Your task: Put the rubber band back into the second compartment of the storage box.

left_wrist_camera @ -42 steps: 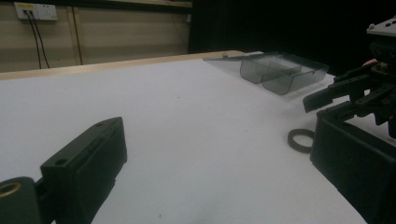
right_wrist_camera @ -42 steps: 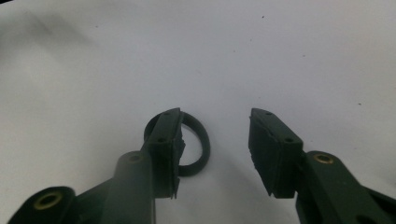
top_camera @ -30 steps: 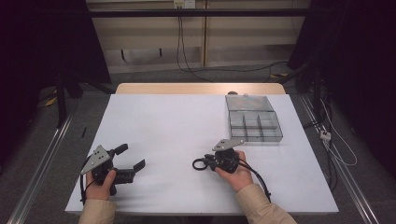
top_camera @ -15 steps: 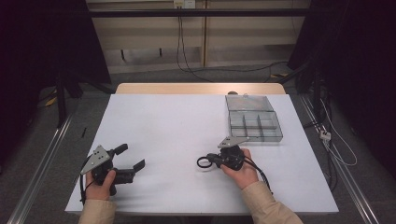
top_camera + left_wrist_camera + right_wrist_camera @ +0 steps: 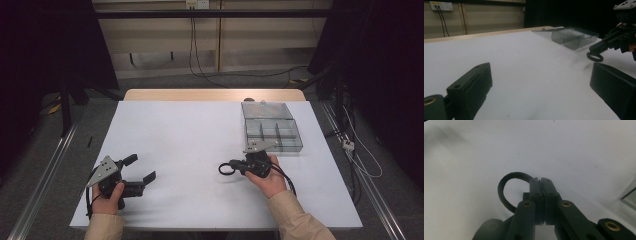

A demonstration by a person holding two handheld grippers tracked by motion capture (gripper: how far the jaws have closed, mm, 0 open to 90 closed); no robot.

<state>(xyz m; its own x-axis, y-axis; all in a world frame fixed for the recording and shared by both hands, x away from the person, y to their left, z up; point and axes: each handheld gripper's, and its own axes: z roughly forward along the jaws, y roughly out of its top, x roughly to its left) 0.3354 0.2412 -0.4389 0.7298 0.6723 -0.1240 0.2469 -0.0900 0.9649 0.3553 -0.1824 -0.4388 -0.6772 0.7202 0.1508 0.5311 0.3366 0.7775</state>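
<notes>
A black rubber ring (image 5: 503,188) hangs from the tips of my right gripper (image 5: 540,181), whose jaws are pressed together on the ring's edge. In the high view this right gripper (image 5: 236,166) is held just above the white table (image 5: 200,130) right of centre, the ring (image 5: 226,169) sticking out to its left. My left gripper (image 5: 140,168) rests at the table's front left, jaws spread wide with nothing between them. In the left gripper view its own jaws (image 5: 540,68) frame bare tabletop, with the right gripper (image 5: 610,41) and the ring (image 5: 594,57) farther off at the right.
A clear grey compartment box (image 5: 272,131) with its lid folded back stands at the back right, just beyond my right hand; it also appears as the box (image 5: 571,37) in the left gripper view. Cables trail from both grippers toward the front edge.
My right gripper has moved right, toward the box, and risen a little, carrying the ring with it. The left gripper has stayed put.
</notes>
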